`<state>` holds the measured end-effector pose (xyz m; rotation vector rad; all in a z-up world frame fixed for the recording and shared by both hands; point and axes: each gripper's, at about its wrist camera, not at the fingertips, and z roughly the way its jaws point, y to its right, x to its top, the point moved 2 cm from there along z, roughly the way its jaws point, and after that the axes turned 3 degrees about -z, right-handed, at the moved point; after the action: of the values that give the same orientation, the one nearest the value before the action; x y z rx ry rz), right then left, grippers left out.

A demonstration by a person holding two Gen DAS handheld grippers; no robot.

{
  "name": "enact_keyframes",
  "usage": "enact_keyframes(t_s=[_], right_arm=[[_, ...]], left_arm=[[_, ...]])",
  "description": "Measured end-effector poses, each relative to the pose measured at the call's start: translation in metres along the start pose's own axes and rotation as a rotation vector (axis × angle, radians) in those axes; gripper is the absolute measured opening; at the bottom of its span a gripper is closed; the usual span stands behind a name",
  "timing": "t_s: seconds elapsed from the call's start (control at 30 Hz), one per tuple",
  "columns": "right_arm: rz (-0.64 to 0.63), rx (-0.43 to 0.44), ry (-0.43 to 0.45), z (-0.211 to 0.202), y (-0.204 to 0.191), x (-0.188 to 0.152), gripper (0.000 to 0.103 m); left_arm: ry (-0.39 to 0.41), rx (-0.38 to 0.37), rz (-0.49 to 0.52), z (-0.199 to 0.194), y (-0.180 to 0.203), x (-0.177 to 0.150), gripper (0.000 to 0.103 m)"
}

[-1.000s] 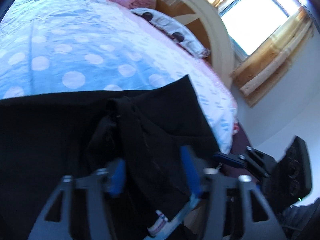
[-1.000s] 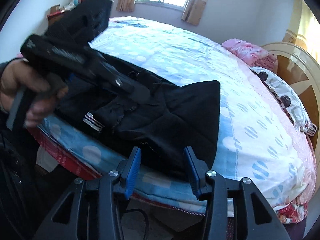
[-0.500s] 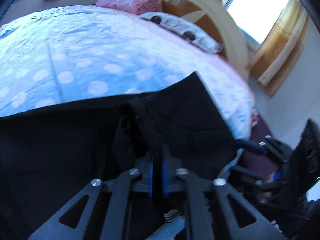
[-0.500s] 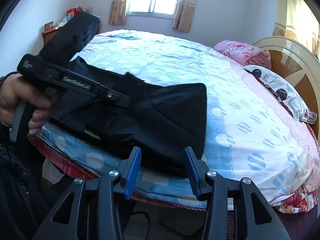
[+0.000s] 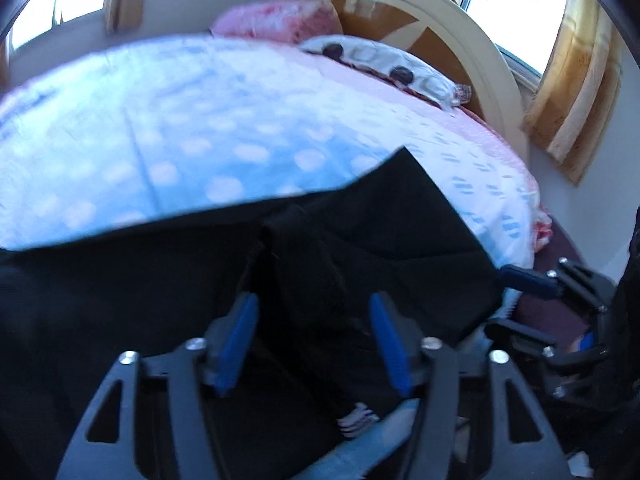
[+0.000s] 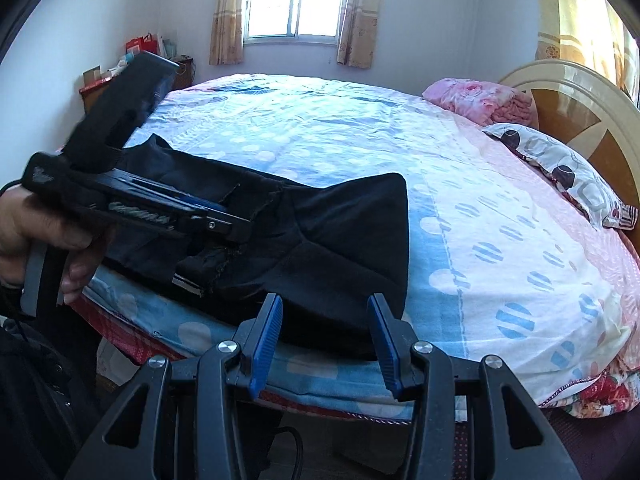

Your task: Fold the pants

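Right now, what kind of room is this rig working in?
Almost certainly a home bedroom. A large bed with a polka-dot sheet fills the view, with pillows against a curved headboard and a curtained window behind. Black pants lie at its near edge.

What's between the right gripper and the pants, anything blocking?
Nothing visible. The right gripper is open at the bed's near edge, and the black pants lie directly ahead of its fingers on the bedsheet. The left gripper is off to the side over the bunched part, not in the path.
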<state>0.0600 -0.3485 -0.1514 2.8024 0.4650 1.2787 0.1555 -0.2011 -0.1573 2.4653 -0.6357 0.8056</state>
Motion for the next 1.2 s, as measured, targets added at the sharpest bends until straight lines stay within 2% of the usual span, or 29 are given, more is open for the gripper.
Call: enact_keyframes(t_s=[0.07,0.1,0.2,0.33,0.4,0.47,0.57,0.63,0.67,0.73,0.83,0.9,0.97,1.07,1.13,1.2], right_arm=[[0.009,0.006,0.0,0.0,0.002,0.0,0.046],[0.013,0.01,0.0,0.001,0.005,0.0,0.046],[0.019,0.016,-0.002,0.001,0.006,0.0,0.046],[0.017,0.018,0.005,0.0,0.005,0.0,0.046],[0.022,0.02,0.006,0.0,0.006,0.0,0.046],[0.028,0.024,0.005,0.001,0.008,0.0,0.046],[0.036,0.025,0.007,0.001,0.009,0.0,0.046],[0.043,0.026,0.015,-0.001,0.011,-0.001,0.046],[0.048,0.024,0.017,-0.001,0.013,-0.001,0.046],[0.058,0.017,0.018,-0.001,0.016,0.0,0.046],[0.081,0.008,0.03,-0.003,0.021,0.0,0.046],[0.11,0.005,0.049,-0.005,0.028,0.0,0.047],[0.142,-0.007,0.065,-0.007,0.034,0.0,0.047],[0.182,-0.041,0.09,-0.011,0.041,0.0,0.047],[0.19,-0.056,0.094,-0.012,0.044,0.001,0.047],[0.189,-0.046,0.089,-0.01,0.041,0.004,0.048]], left_arm=[[0.01,0.004,0.006,-0.001,-0.002,-0.001,0.064],[0.002,0.012,-0.005,0.002,-0.005,-0.001,0.068],[-0.045,-0.006,-0.083,0.018,-0.017,0.0,0.069],[0.01,-0.003,-0.075,0.008,-0.012,0.002,0.069],[0.072,-0.019,-0.056,-0.006,-0.006,0.004,0.073],[0.048,0.04,-0.041,-0.001,-0.007,0.006,0.08],[-0.004,0.015,-0.113,0.016,-0.021,0.004,0.08],[-0.005,0.001,-0.118,0.023,-0.021,0.006,0.078],[-0.003,-0.009,-0.111,0.023,-0.019,0.007,0.076],[-0.018,-0.048,-0.103,0.028,-0.011,0.011,0.058],[-0.042,-0.067,-0.073,0.036,-0.002,0.011,0.017],[-0.038,-0.073,-0.053,0.031,-0.003,0.011,0.012],[-0.027,-0.091,-0.066,0.02,-0.01,0.015,0.011],[0.025,-0.097,-0.092,-0.015,-0.03,0.024,0.011],[0.052,-0.072,-0.099,-0.042,-0.047,0.025,0.011],[0.044,-0.064,-0.14,-0.062,-0.075,0.021,0.011]])
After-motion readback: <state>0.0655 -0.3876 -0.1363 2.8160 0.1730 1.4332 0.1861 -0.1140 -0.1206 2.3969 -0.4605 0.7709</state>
